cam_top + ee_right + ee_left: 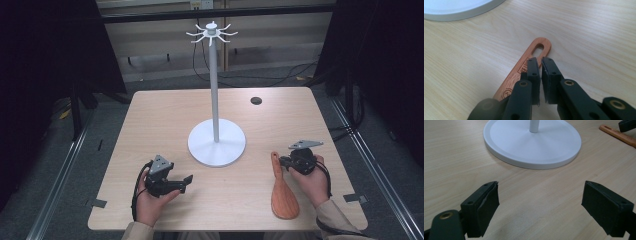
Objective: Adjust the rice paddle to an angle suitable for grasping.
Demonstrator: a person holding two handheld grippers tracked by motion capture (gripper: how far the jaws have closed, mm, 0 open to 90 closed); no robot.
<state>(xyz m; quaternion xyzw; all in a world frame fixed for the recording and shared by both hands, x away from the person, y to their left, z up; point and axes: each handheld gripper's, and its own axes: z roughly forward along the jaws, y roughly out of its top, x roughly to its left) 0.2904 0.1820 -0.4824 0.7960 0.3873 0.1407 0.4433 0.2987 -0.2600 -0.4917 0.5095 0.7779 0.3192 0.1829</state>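
So I'm looking at a light wood table (165, 115) with rounded corners, pale grain, pretty bare. There's a small dark round hole (256, 100) near the far edge at about 1 o'clock. Dead centre stands a white stand (216, 107): round flat base, thin pole, little hooks fanned out on top. The room around it is dark, black curtains (47, 50) on both sides, grey floor with metal rails (60, 175) and some cables (280, 75) at the back wall.

My left gripper (186, 183) sits at 7 o'clock from the stand, jaws spread wide, nothing between them, just bare table. My right gripper (280, 161) is at 4 o'clock with jaws nearly closed, only a thin slit, poised above the handle of a wooden spatula (283, 192). Can't tell if they touch it. The spatula lies flat, slotted handle end pointing toward the stand, blade toward me.
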